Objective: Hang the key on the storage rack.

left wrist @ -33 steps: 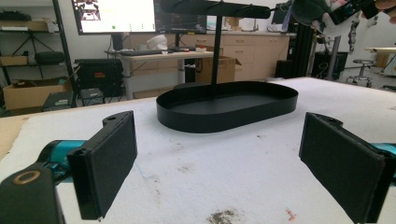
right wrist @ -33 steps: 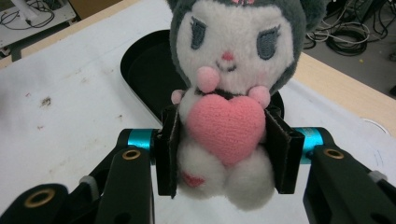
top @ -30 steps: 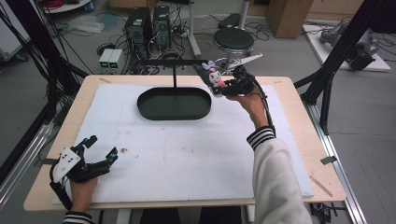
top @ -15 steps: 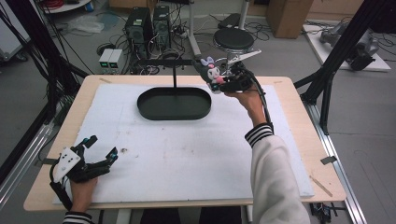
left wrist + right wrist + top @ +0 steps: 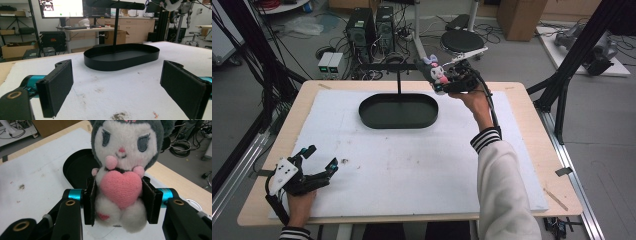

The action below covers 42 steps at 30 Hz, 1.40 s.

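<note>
1. The right gripper (image 5: 451, 80) clamped a plush toy (image 5: 121, 173) above the table's far edge, beside the black oval tray (image 5: 398, 111).
2. The left gripper (image 5: 314, 165) rested at the near left corner, jaws apart.

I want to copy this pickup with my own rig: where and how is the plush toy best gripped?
Grip the plush toy across its soft body, at the pink heart, one pad on each flank, as the right claw does now. The waist is narrower than the big head, so coming from below the head probably keeps it from slipping.
</note>
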Tool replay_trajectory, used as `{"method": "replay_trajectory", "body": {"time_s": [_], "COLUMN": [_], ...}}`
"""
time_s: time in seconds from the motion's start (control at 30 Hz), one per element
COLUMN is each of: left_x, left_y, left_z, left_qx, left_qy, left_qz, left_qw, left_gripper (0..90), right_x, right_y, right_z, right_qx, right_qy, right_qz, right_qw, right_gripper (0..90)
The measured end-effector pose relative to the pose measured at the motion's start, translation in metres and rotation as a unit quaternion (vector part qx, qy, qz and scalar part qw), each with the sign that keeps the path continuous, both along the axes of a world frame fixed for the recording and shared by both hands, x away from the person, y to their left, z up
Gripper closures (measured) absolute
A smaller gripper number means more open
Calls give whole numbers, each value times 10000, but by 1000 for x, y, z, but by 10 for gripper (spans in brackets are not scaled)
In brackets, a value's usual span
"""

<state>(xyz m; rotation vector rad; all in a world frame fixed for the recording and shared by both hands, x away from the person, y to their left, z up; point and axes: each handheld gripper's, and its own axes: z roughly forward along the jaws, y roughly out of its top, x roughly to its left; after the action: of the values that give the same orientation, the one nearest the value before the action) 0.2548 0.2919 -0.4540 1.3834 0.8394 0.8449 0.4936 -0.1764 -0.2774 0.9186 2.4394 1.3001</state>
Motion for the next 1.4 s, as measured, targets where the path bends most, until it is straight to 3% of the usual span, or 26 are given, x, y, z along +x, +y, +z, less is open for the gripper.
{"method": "replay_trajectory", "body": {"time_s": [0.43, 0.7, 1.03, 1.4], "left_x": [0, 0, 0, 0], "left_y": [0, 0, 0, 0], "left_z": [0, 0, 0, 0], "left_qx": [-4, -5, 11, 1], "left_qy": [16, 17, 22, 14], "left_qz": [-4, -4, 0, 3], "left_qw": [10000, 10000, 10000, 10000], "left_gripper": [118, 118, 118, 118], "right_x": [10, 15, 17, 18], "right_y": [-3, -6, -4, -10], "right_z": [-3, -6, -13, -24], "right_qx": [115, 48, -263, -488], "right_qy": [-39, -94, -215, -50], "right_qz": [-244, -428, -515, -571], "right_qw": [9996, 9990, 9981, 9972], "right_gripper": [538, 538, 535, 535]}}
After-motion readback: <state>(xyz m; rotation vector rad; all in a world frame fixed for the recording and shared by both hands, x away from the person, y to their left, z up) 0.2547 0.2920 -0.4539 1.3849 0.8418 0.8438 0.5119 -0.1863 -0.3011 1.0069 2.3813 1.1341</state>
